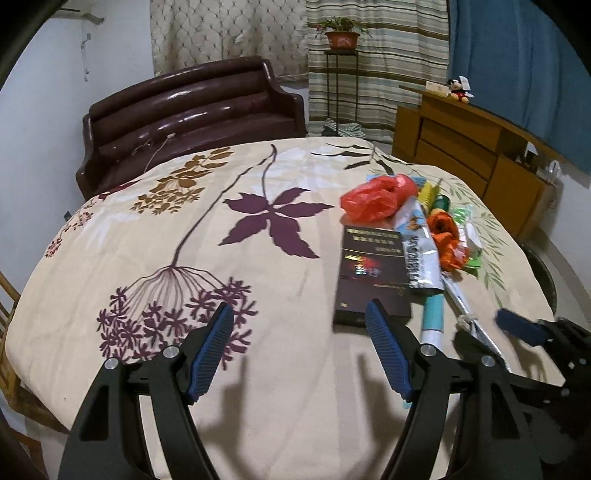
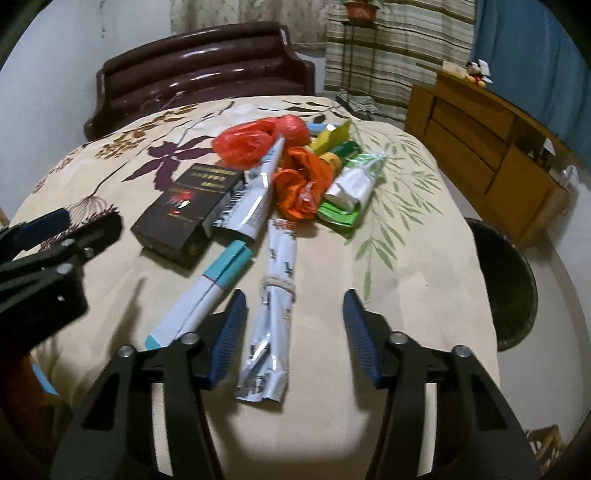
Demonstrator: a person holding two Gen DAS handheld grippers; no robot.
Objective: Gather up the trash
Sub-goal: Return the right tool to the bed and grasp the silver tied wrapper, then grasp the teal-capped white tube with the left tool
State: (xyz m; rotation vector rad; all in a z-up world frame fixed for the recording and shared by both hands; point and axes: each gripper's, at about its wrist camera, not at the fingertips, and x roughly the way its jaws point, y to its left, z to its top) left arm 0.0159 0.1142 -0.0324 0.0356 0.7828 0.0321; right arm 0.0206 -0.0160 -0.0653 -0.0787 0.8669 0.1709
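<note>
A pile of trash lies on the floral tablecloth [image 1: 184,206]. A dark box [image 1: 373,273] [image 2: 184,214], a red plastic bag [image 1: 376,197] [image 2: 255,140], an orange wrapper [image 2: 303,184], a silver tube [image 2: 255,195], a teal and white box [image 2: 207,291], a green and white packet [image 2: 351,192] and a tied silver wrapper [image 2: 273,306] show. My left gripper [image 1: 301,321] is open over the cloth, its right finger at the dark box's near end. My right gripper [image 2: 293,310] is open, astride the tied silver wrapper. The left gripper also shows in the right wrist view [image 2: 55,229].
A dark round bin [image 2: 506,280] stands on the floor right of the table. A brown leather sofa [image 1: 192,114] is behind the table. A wooden cabinet [image 1: 472,158] with a plush toy stands at the right. A potted plant [image 1: 341,35] is on a stand by the curtains.
</note>
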